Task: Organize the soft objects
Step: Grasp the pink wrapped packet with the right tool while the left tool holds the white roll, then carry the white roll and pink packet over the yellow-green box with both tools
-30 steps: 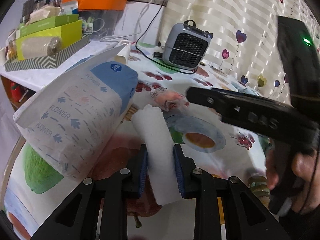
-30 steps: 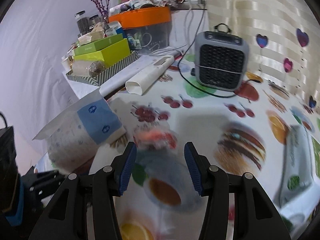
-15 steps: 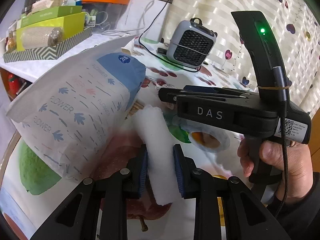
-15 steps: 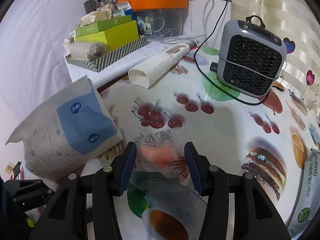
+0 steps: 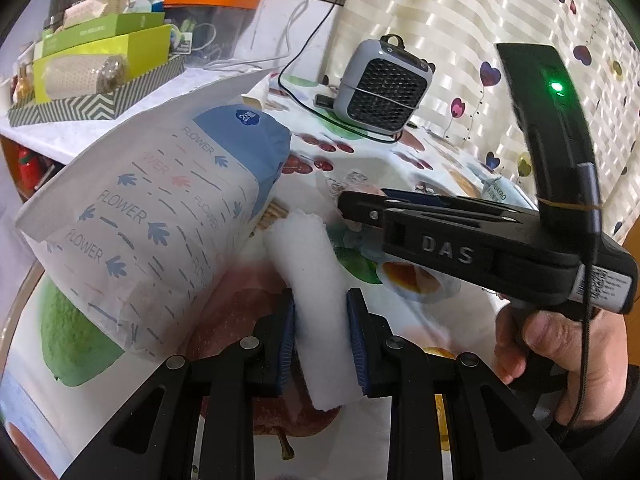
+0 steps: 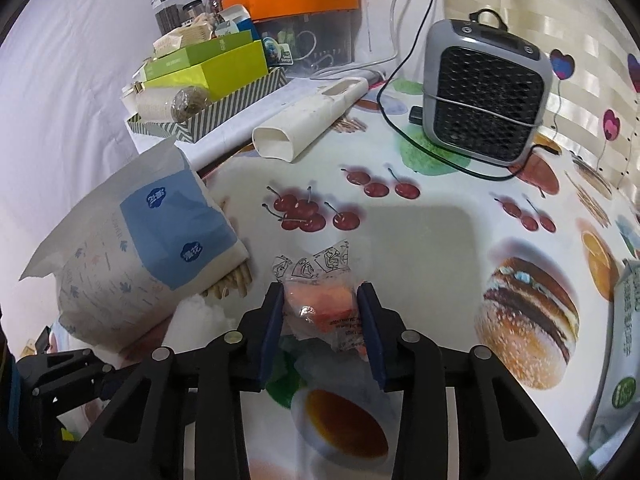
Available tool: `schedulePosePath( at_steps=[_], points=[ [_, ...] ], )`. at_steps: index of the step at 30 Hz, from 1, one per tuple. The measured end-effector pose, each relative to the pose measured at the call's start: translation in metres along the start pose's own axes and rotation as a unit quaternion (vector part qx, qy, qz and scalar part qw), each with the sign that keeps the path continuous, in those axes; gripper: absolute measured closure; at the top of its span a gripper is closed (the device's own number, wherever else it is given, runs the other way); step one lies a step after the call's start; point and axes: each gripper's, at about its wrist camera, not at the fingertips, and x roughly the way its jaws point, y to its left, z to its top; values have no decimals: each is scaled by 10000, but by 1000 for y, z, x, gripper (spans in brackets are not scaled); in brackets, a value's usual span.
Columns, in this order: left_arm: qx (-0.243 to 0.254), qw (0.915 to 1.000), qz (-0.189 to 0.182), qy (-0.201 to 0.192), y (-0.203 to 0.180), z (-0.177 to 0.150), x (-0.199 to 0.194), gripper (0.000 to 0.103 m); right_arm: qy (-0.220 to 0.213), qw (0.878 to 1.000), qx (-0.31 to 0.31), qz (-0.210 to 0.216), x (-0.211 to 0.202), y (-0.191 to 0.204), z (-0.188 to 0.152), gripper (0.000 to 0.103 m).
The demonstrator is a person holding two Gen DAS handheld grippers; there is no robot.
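My left gripper (image 5: 320, 316) is shut on a rolled white towel (image 5: 310, 276) that lies lengthwise between its pads on the fruit-print tablecloth. A white and blue "FLOWER" tissue pack (image 5: 160, 216) leans just left of it and also shows in the right wrist view (image 6: 136, 256). My right gripper (image 6: 322, 308) is open around a small orange item in a clear plastic wrapper (image 6: 320, 304); its pads stand beside the wrapper on each side. The right gripper's body (image 5: 460, 244) crosses the left wrist view to the right of the towel.
A grey fan heater (image 6: 486, 96) with a black cord stands at the back. A white tube (image 6: 308, 120) lies beside a zigzag tray of green boxes (image 6: 208, 80). An orange-lidded bin (image 6: 300, 8) is behind. A green packet (image 6: 624, 344) lies at the right edge.
My right gripper moved forward and down until the wrapped orange item sits between its pads. My left gripper has kept its hold on the towel and barely moved.
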Motion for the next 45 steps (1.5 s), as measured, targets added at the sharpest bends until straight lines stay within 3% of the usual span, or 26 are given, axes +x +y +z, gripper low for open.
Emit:
schedulePosePath(
  at_steps=[11,28,45],
  points=[
    [143,9997,62,-209,-14,2,-24,79,-489,9986,170,-83,-64,2,-17,65],
    [870,9928,57,-816,-86,8,-92,79,-1402,9884,364,-462,-182,2,-55,65],
    [1462,9827,-386,-1072,-157,-1,-119,79,-1959,9736,821,-835,-258,-30,-99,65]
  ],
)
